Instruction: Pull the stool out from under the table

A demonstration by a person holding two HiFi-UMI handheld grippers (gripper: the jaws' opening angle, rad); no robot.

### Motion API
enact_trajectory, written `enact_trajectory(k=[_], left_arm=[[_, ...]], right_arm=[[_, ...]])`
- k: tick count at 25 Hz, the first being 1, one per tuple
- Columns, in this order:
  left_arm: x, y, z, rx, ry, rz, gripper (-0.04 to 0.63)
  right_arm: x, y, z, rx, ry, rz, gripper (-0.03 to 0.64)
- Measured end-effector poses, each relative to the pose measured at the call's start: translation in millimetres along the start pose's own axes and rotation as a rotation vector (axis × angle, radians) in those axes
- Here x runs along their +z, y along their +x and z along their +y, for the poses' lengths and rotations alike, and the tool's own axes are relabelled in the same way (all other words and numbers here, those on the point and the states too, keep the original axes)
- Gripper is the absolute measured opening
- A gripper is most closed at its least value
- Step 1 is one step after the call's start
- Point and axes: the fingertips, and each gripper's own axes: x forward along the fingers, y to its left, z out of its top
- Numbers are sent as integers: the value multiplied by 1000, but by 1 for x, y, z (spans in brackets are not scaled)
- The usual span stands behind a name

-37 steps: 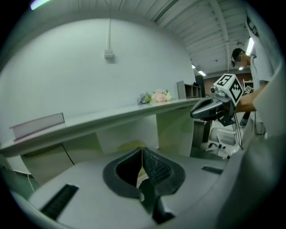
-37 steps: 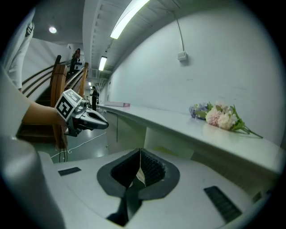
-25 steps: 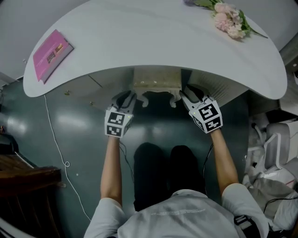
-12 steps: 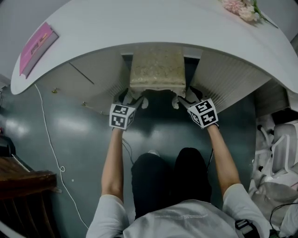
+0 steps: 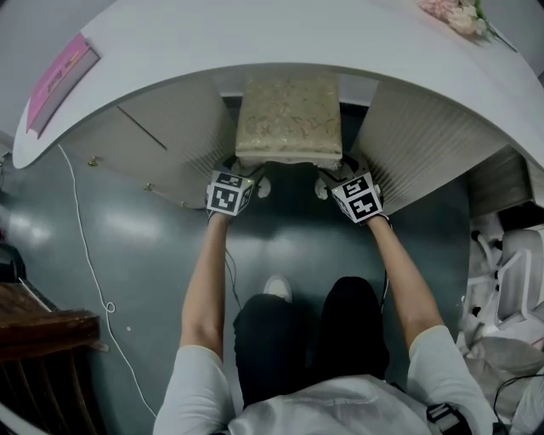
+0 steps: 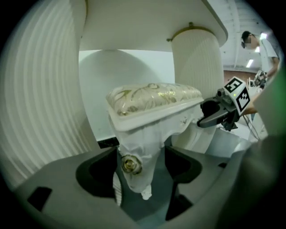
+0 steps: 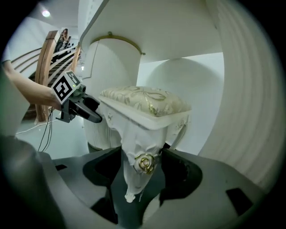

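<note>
A white stool (image 5: 289,119) with a cream and gold cushion stands under the white table (image 5: 255,38), between its ribbed pedestals. My left gripper (image 5: 252,181) is at the stool's front left leg and my right gripper (image 5: 323,183) at its front right leg. In the left gripper view the carved leg with a gold rose (image 6: 131,165) sits between the jaws of the left gripper (image 6: 140,188), which press its sides. The right gripper (image 7: 138,188) likewise closes on its leg's rose (image 7: 145,163). Each view shows the cushion (image 6: 152,100) (image 7: 143,100) above.
Ribbed pedestals (image 5: 425,144) (image 5: 161,144) flank the stool closely. A pink book (image 5: 59,81) and flowers (image 5: 463,15) lie on the tabletop. A cable (image 5: 85,246) trails on the floor at left, a white chair (image 5: 510,272) is at right. The person's legs (image 5: 306,340) are behind the grippers.
Both grippers, shut and empty at tabletop height before, have dropped to the stool's front legs and now hold them between their jaws. The head view has moved lower and closer.
</note>
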Motion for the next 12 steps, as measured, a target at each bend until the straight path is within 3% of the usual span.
enact_trajectory(k=[7, 12], left_arm=[[4, 2, -2, 14, -37, -34, 327], [2, -14, -25, -34, -61, -43, 318]], right_arm=[[-1, -5, -5, -23, 30, -24, 267], [-11, -30, 2, -48, 39, -31, 264]])
